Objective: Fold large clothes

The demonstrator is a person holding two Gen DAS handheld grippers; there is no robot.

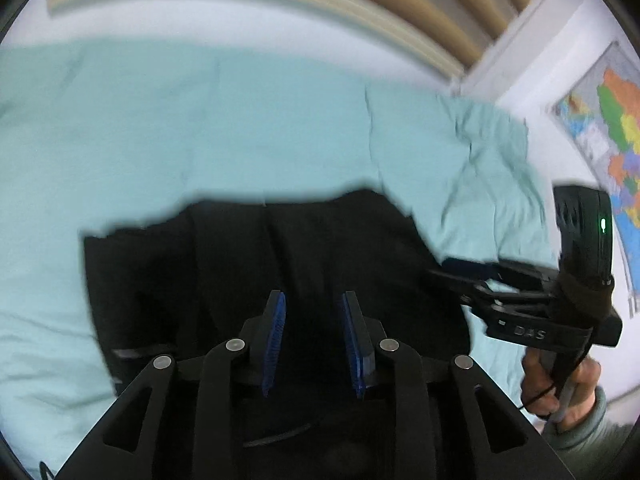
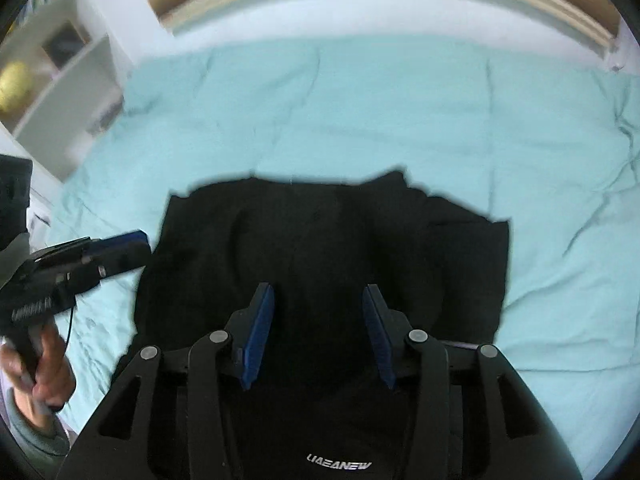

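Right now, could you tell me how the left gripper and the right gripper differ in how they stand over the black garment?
The left gripper has its fingers closer together; the right gripper stands visibly wider. In the right wrist view the left gripper sits off the black garment, over the teal bedsheet at its side edge. Both have blue pads, hold nothing between them and point down at the garment.

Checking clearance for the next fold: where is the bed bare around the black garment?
Bare turquoise sheet runs from the black garment to the headboard, and lies bare on its right. The near-left edge is crowded by the left tool.
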